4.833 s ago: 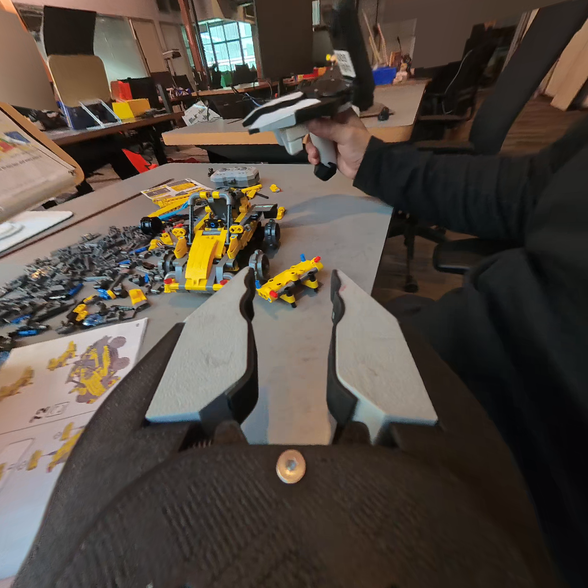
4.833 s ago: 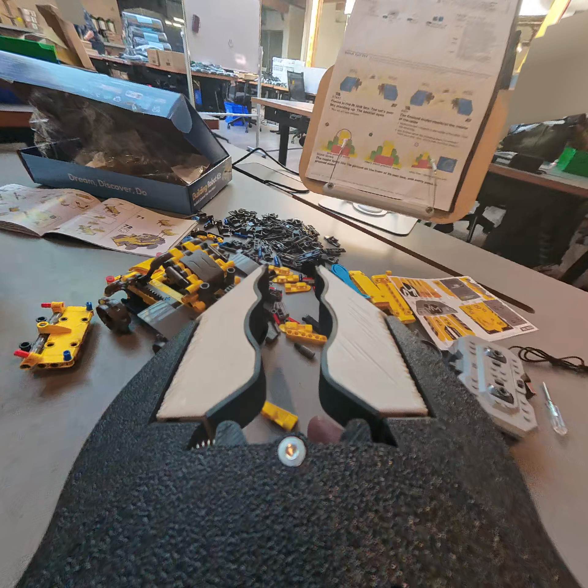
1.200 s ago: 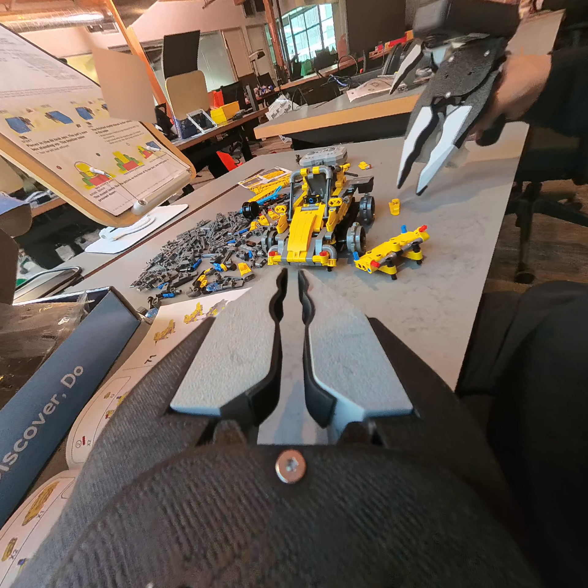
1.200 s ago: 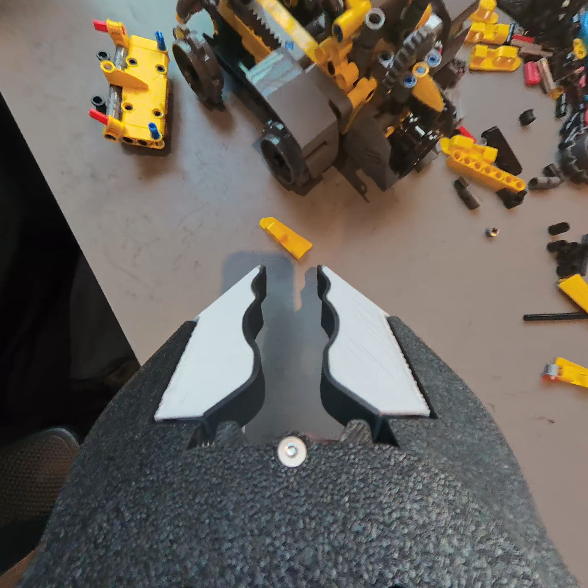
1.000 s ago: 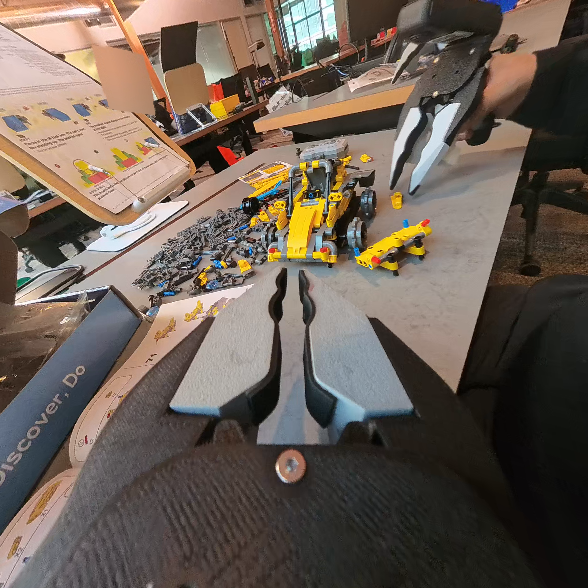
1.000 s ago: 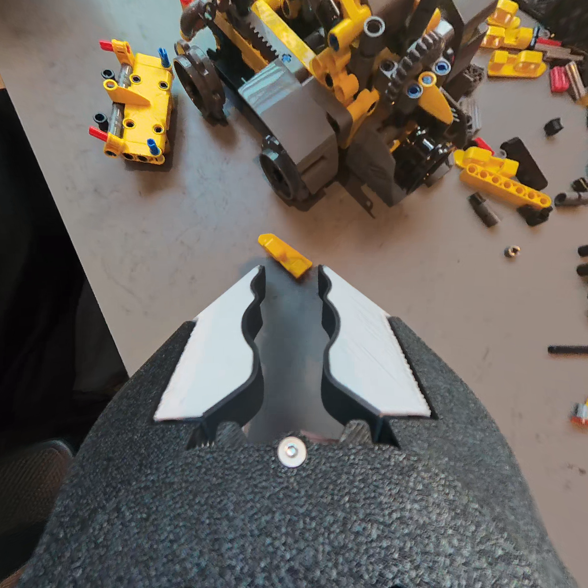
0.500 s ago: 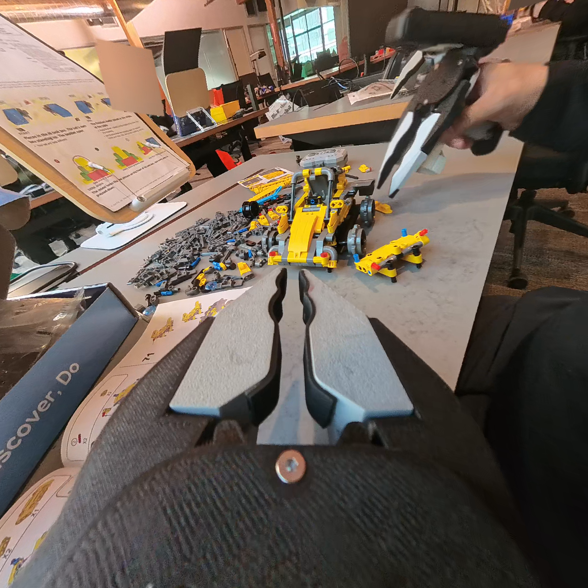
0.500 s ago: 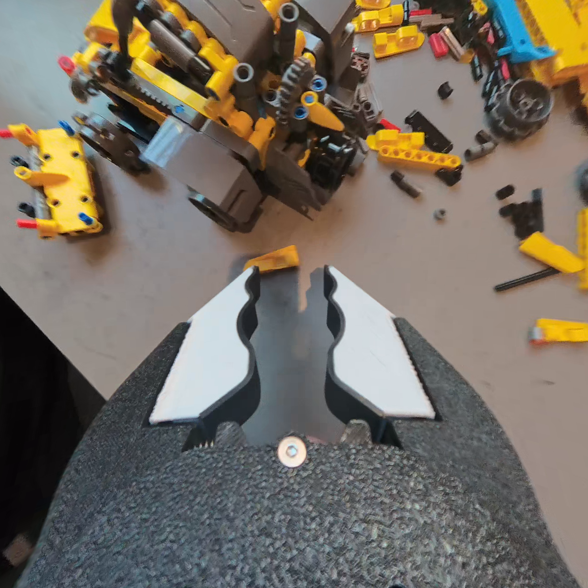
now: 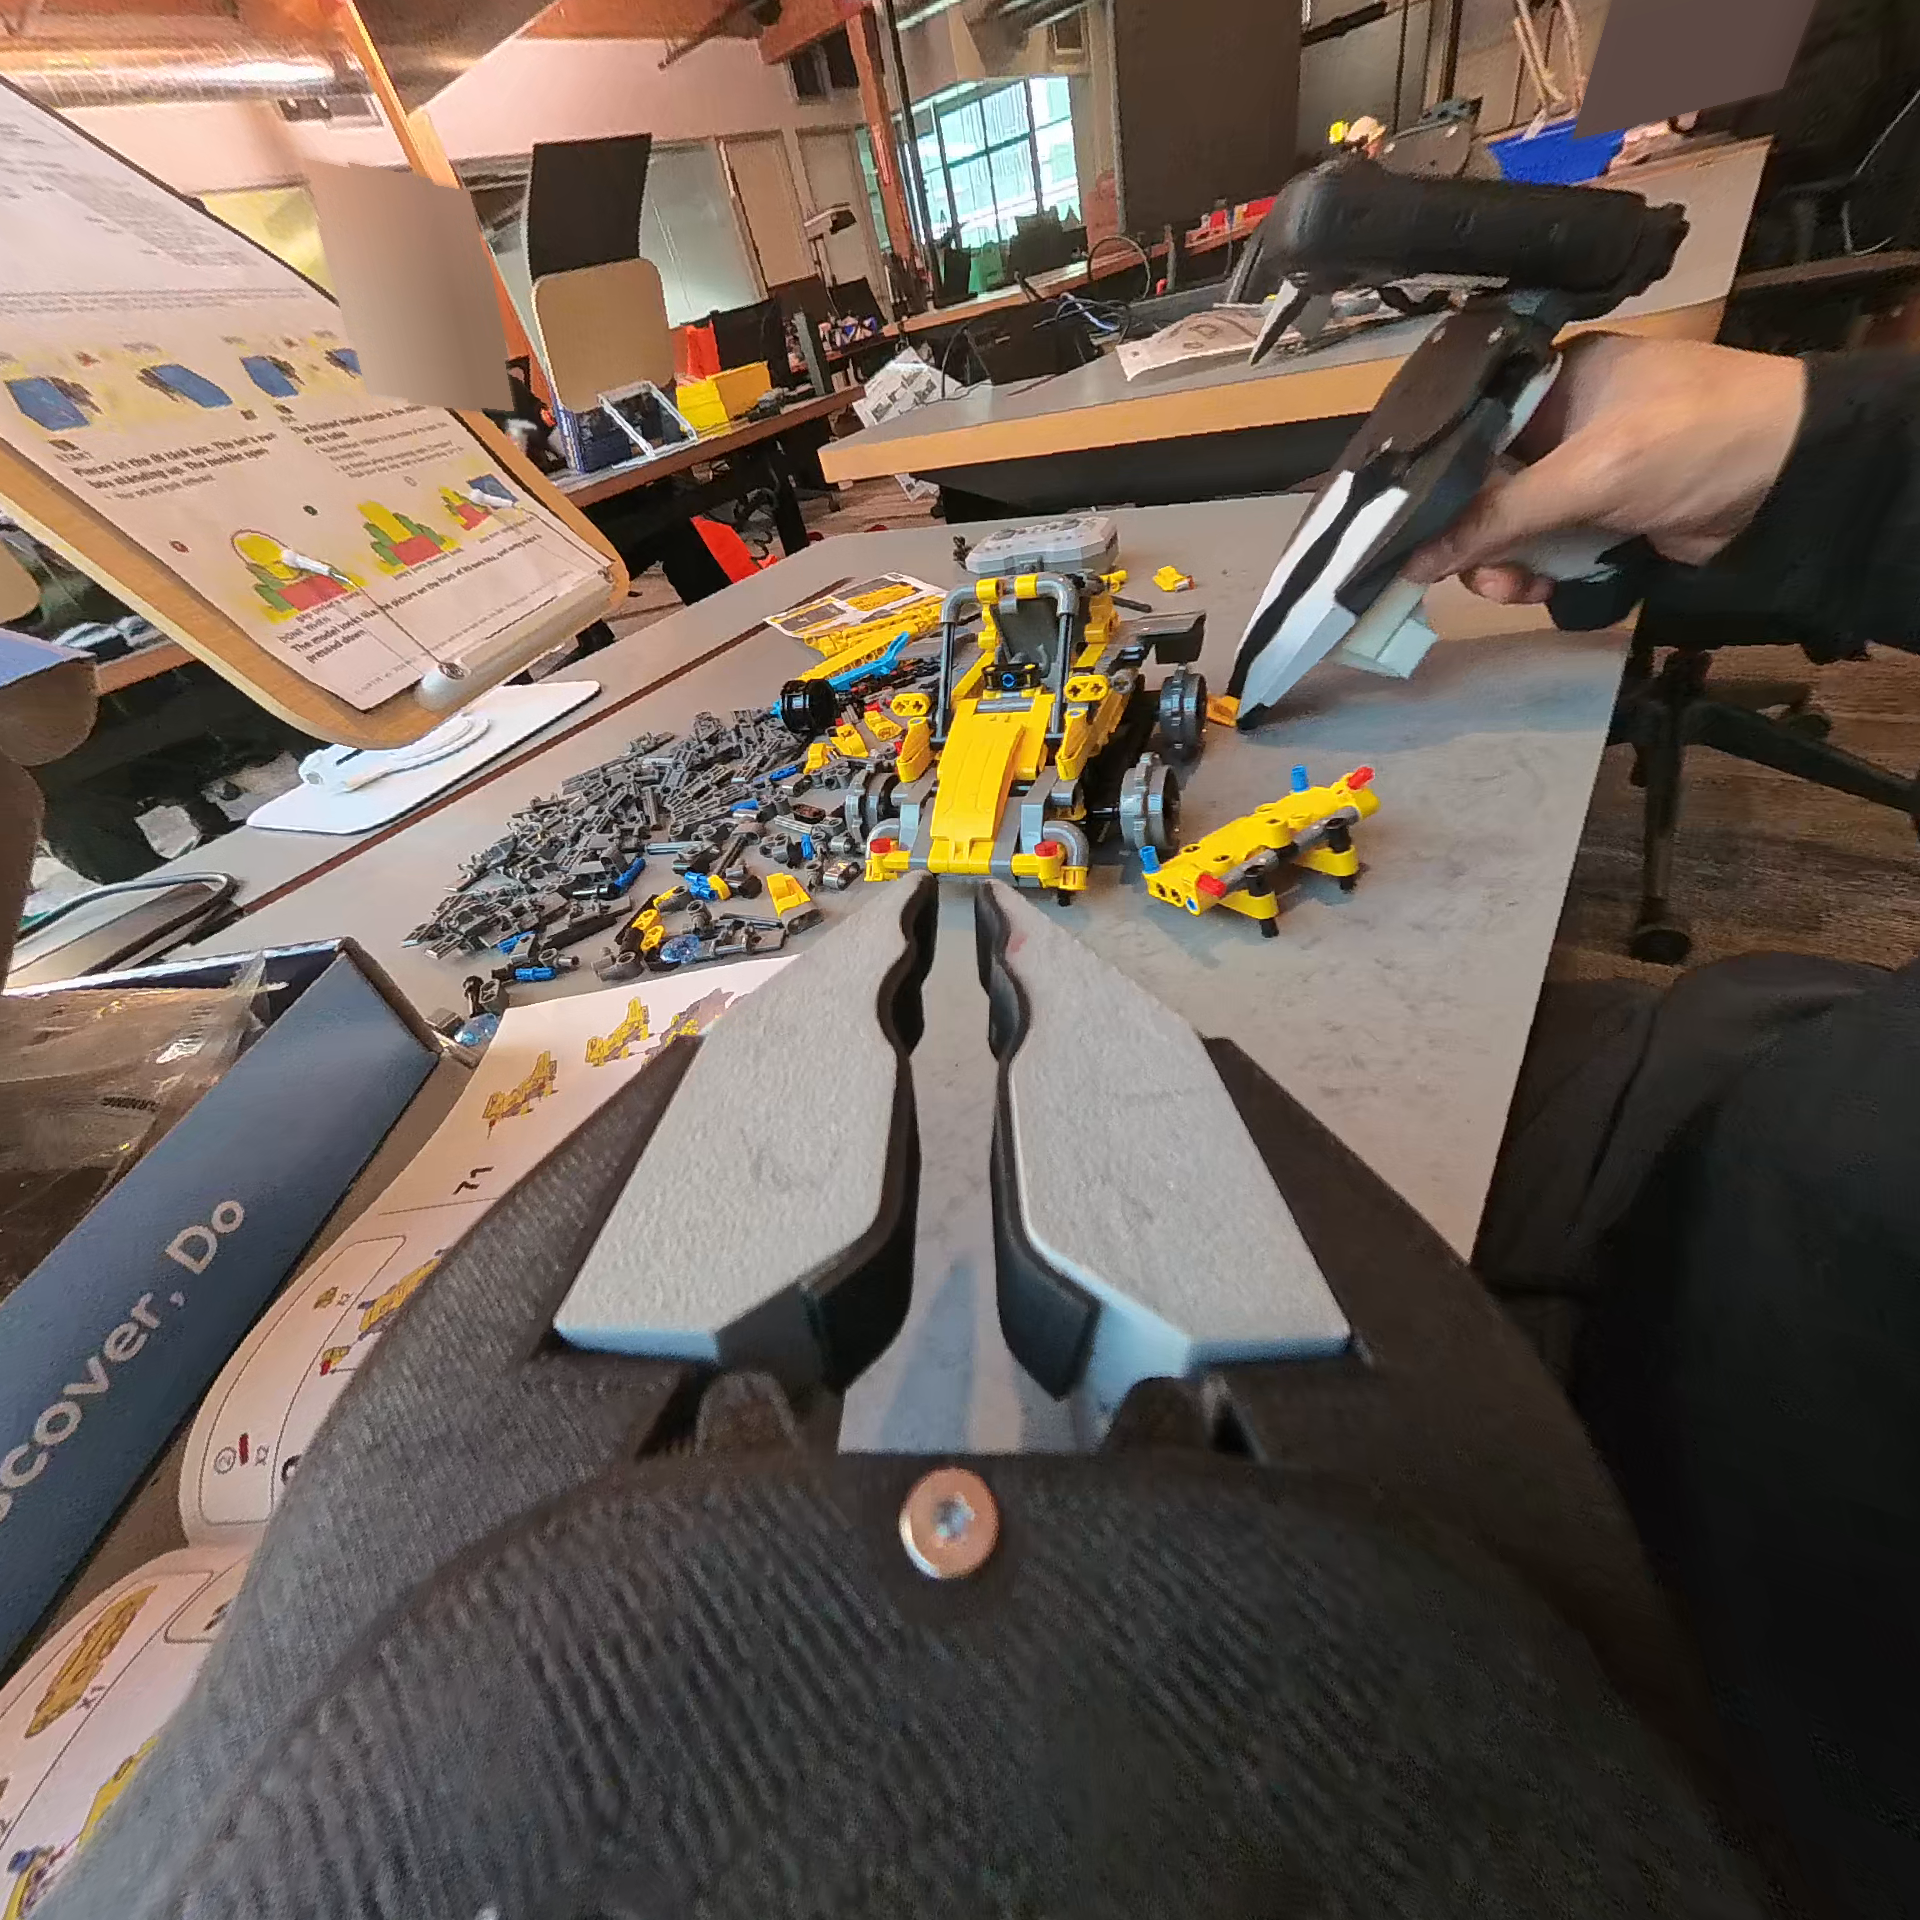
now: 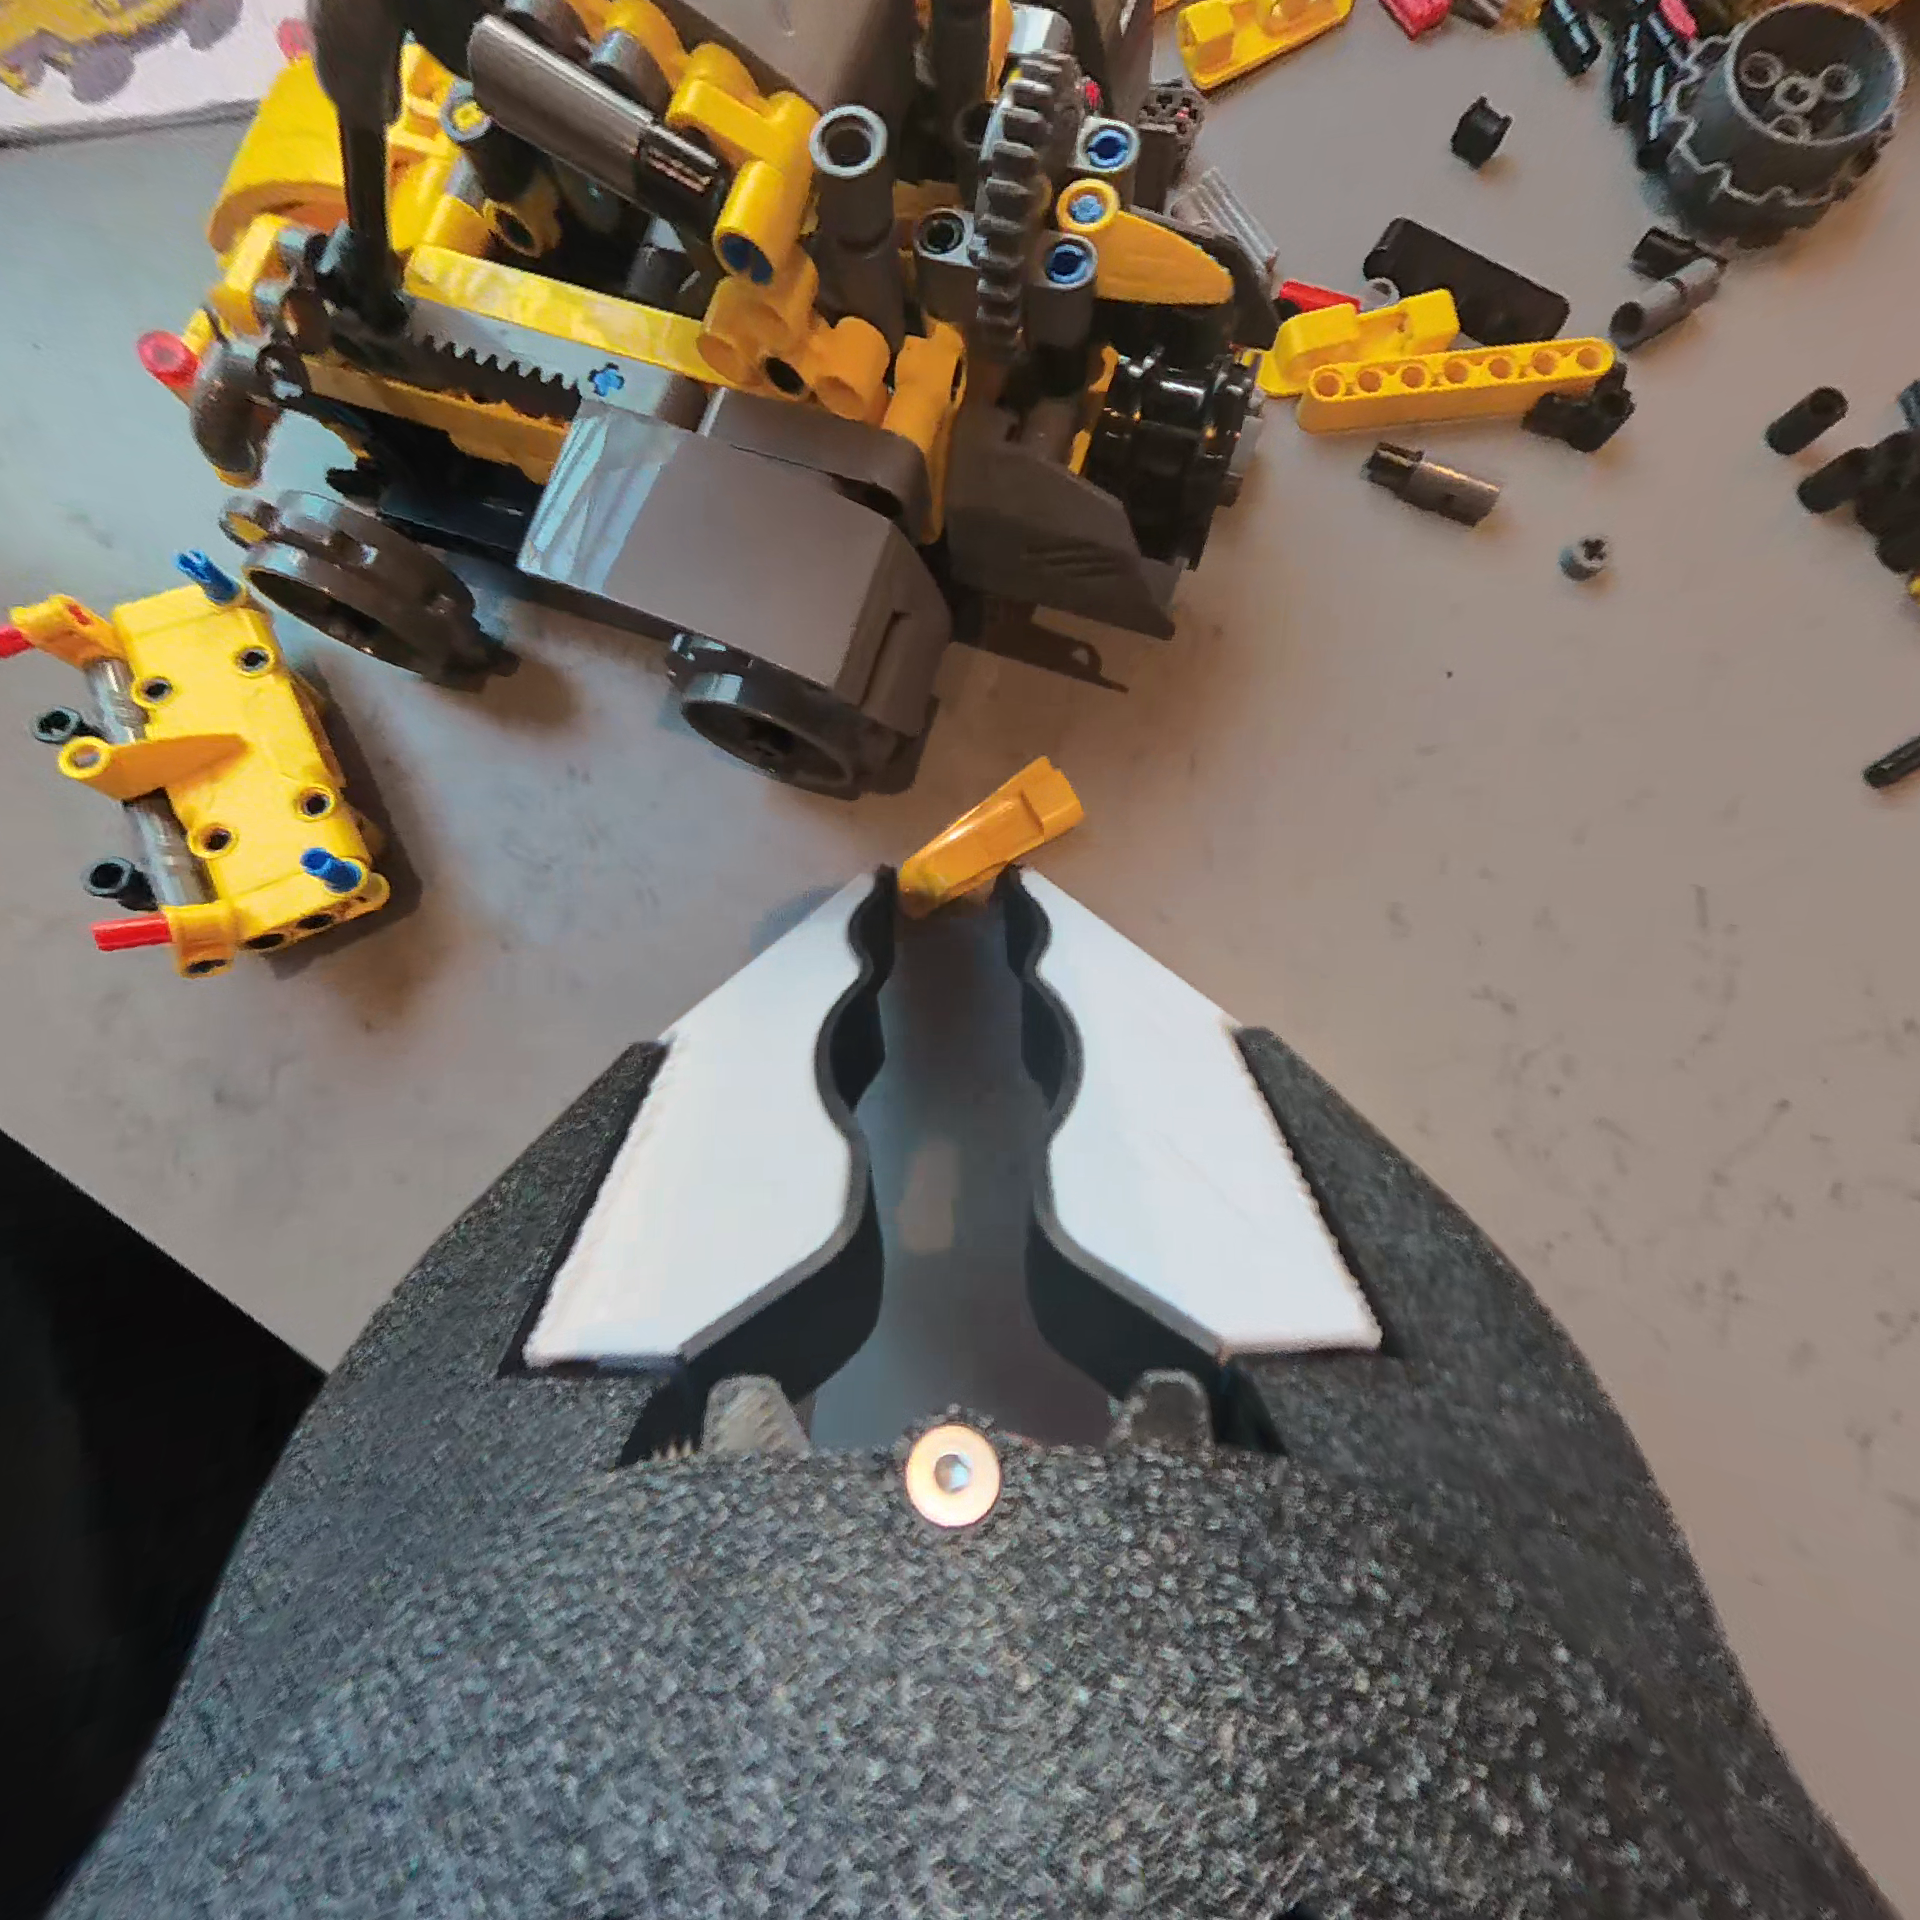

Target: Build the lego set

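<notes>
The right gripper (image 10: pixel 948 883) is pointed down at the grey table (image 10: pixel 1455 935), and its two fingertips close on the near end of a small yellow piece (image 10: pixel 992 831), which is tilted, the far end raised toward the yellow and grey toy car (image 10: pixel 727 416). The piece is just beside the rear wheel (image 10: pixel 774 732) of the car. To the left of the car a small yellow assembly (image 10: pixel 208 790) with blue and red pins lies on the table. In the left wrist view a hand (image 9: pixel 1652 468) holds this gripper. The left gripper (image 9: pixel 954 904) hangs above the table in front of the car, holding nothing, with only a narrow gap between its fingers. A pile of loose grey parts (image 9: pixel 623 842) lies left of the car, and an instruction booklet (image 9: pixel 436 1174) and a dark blue box (image 9: pixel 208 1216) are nearer on the left
</notes>
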A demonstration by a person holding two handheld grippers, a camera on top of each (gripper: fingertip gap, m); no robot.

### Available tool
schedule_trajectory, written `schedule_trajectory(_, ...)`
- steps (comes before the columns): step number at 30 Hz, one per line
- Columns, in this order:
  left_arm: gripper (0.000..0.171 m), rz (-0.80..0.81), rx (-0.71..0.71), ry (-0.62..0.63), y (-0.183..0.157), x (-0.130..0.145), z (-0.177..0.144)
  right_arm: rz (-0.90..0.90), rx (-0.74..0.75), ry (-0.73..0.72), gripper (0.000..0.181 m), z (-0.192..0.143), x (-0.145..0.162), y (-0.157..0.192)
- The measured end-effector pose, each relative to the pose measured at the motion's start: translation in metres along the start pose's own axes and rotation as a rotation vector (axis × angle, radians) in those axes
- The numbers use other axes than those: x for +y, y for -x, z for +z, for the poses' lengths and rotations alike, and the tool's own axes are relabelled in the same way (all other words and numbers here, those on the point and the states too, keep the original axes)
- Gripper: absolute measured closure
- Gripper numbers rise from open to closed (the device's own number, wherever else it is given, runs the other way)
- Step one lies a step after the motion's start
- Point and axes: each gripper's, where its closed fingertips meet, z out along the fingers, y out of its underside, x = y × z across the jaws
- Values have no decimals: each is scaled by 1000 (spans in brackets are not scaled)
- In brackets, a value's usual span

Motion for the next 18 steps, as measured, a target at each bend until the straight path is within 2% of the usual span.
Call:
schedule_trajectory(2, 168, -3, 1, 0, 0, 0, 0, -20, -24, 7, 166, 0, 0, 3)
schedule_trajectory(13, 168, -14, 2, 7, 1, 1, 1, -133, -67, 48, 167, -9, 11, 2)
schedule_trajectory(18, 168, -14, 3, 6, 1, 1, 1, -224, -158, 48, 167, -12, 16, 11)
